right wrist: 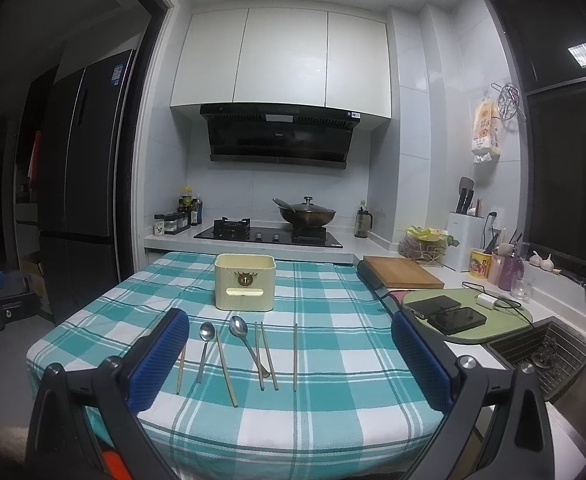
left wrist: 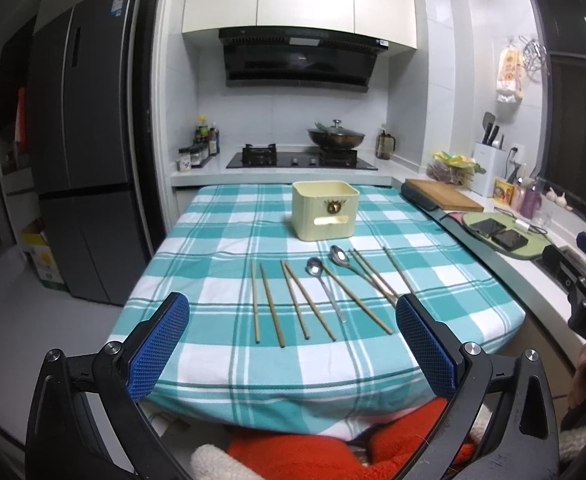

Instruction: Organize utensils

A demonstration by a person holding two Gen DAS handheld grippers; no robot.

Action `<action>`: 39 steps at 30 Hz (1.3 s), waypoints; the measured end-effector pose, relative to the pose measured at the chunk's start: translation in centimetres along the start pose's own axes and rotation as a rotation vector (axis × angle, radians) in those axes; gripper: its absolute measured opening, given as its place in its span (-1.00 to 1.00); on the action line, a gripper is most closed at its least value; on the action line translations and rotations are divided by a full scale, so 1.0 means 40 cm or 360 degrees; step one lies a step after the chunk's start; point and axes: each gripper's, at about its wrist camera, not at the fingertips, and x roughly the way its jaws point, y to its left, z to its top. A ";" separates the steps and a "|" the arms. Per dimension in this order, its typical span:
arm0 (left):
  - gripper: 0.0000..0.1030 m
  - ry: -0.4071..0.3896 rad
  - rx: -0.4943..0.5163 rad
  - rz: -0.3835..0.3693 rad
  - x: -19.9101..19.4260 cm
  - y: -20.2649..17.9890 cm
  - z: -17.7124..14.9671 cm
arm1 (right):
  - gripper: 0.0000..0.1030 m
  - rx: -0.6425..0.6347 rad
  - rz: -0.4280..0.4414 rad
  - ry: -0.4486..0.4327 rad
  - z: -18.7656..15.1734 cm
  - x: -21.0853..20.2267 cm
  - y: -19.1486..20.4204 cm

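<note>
Several wooden chopsticks (left wrist: 270, 306) and two metal spoons (left wrist: 325, 286) lie in a row on the teal checked tablecloth (left wrist: 221, 240). A cream utensil box (left wrist: 325, 210) stands behind them, open at the top. My left gripper (left wrist: 293, 320) is open and empty, held above the table's near edge, short of the utensils. In the right wrist view the chopsticks (right wrist: 295, 356), spoons (right wrist: 246, 344) and box (right wrist: 245, 282) show too. My right gripper (right wrist: 291, 334) is open and empty, near the front edge. Its left finger hides some chopsticks.
A counter runs along the right with a wooden cutting board (right wrist: 401, 272), a green mat with two phones (right wrist: 445, 314) and a sink (right wrist: 549, 352). A stove with a wok (right wrist: 307, 212) is behind the table. A fridge (left wrist: 89, 160) stands at the left.
</note>
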 end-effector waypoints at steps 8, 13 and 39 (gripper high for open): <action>1.00 0.0001 0.0015 -0.0014 0.011 -0.004 0.004 | 1.00 0.0020 -0.0004 -0.0024 0.002 0.002 -0.003; 1.00 0.0008 0.0006 -0.0021 0.018 0.001 0.004 | 1.00 0.0005 -0.0005 -0.0015 0.002 0.007 0.004; 1.00 0.0092 -0.0020 0.0026 0.087 0.025 0.010 | 1.00 0.0004 -0.0019 0.0004 0.005 0.050 0.006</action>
